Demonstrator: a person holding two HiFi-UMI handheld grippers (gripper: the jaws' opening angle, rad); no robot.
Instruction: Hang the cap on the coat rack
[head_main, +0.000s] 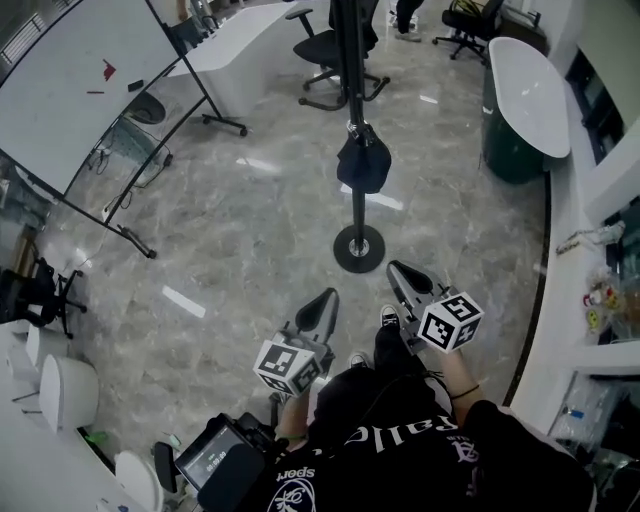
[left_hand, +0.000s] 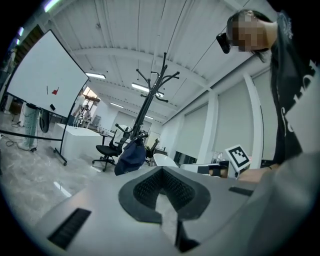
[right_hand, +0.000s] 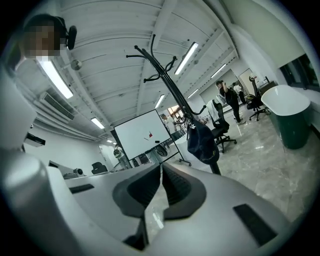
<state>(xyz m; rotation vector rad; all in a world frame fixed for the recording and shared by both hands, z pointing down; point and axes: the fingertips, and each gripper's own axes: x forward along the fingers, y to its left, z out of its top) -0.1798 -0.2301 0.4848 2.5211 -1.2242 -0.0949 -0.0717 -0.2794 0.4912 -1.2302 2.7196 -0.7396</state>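
Head view: cap (head_main: 363, 163), dark navy, hangs on the coat rack (head_main: 351, 60), against the pole and above the round black base (head_main: 359, 248). The base stands on the grey marble floor (head_main: 250, 230).

Left tool (head_main: 322, 300): held low in front of the person, tips pointing toward the rack. In the left gripper view its jaws are together, pads meeting at the tip, nothing between them. That view shows the cap (left_hand: 131, 157) on a lower peg, well below the branching top hooks of the rack (left_hand: 152, 95).

Right tool (head_main: 400, 270): held beside the left one and slightly further forward, marker cube toward the person. In the right gripper view its jaws are closed pad to pad and empty. The cap (right_hand: 202, 142) is ahead and to the right of the jaw line, on the leaning pole of the rack (right_hand: 167, 82).

Neither tool touches the cap or the rack; both are clear of the pole.

Surroundings: whiteboard (head_main: 80, 70) on a wheeled stand at far left, black office chair (head_main: 330, 50) behind the rack
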